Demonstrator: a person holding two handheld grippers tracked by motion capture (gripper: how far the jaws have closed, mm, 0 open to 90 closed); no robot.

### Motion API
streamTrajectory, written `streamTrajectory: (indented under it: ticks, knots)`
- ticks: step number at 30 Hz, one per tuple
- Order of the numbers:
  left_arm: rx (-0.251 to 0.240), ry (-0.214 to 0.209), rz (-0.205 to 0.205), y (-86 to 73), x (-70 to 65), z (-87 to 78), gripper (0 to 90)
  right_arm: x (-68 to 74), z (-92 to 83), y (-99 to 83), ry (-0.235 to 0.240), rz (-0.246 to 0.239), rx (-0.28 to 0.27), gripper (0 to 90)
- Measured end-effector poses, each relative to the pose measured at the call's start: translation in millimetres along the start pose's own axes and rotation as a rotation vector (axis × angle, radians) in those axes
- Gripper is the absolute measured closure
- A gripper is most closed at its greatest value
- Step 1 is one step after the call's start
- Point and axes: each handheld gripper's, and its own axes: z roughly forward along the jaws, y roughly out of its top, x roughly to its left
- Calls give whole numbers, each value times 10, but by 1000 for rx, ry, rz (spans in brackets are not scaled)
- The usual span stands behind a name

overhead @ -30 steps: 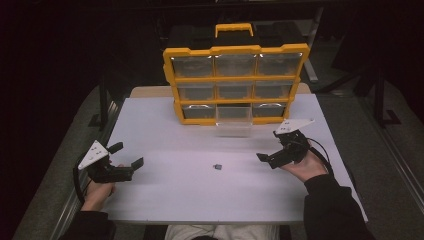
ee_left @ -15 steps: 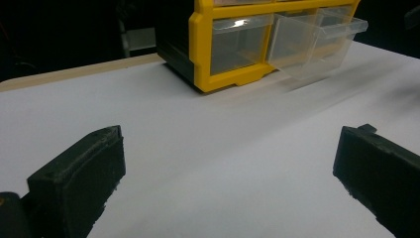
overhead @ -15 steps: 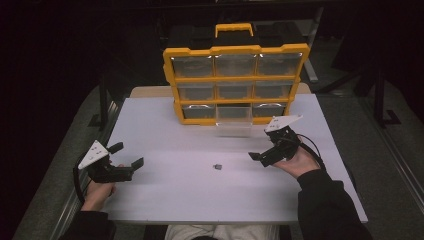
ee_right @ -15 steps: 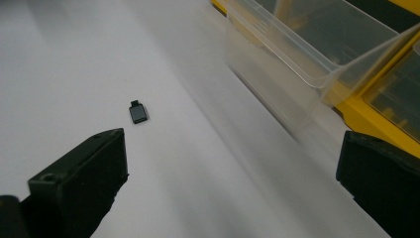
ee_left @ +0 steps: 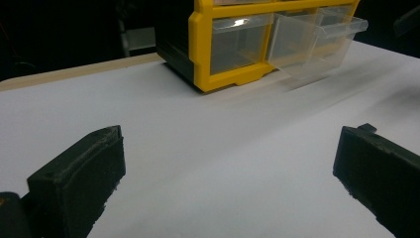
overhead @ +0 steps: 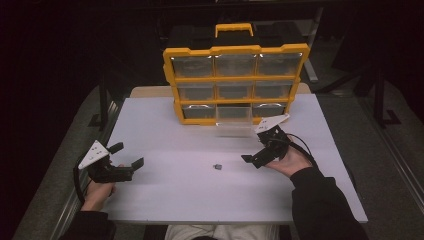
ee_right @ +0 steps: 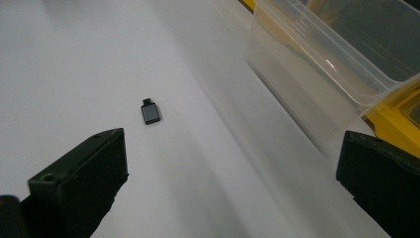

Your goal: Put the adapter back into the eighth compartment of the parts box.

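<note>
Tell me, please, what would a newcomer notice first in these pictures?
The yellow organizer stands at the far edge of the white table, with its bottom middle clear drawer pulled out. A small dark part lies alone near the table's middle. The right gripper, jaws open, points at it, while the left gripper waits open near the left edge.

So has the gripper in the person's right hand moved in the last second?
Yes. The right gripper has moved left across the table, toward the small black part, and slightly nearer the yellow drawer cabinet.
</note>
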Motion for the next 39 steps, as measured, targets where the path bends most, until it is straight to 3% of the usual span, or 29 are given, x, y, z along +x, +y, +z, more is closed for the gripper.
streamTrajectory:
  ticks: [39]
  knots:
    - [-7, -7, -4, -1, -3, -5, 0, 206, 335, 302, 89, -119, 94, 0]
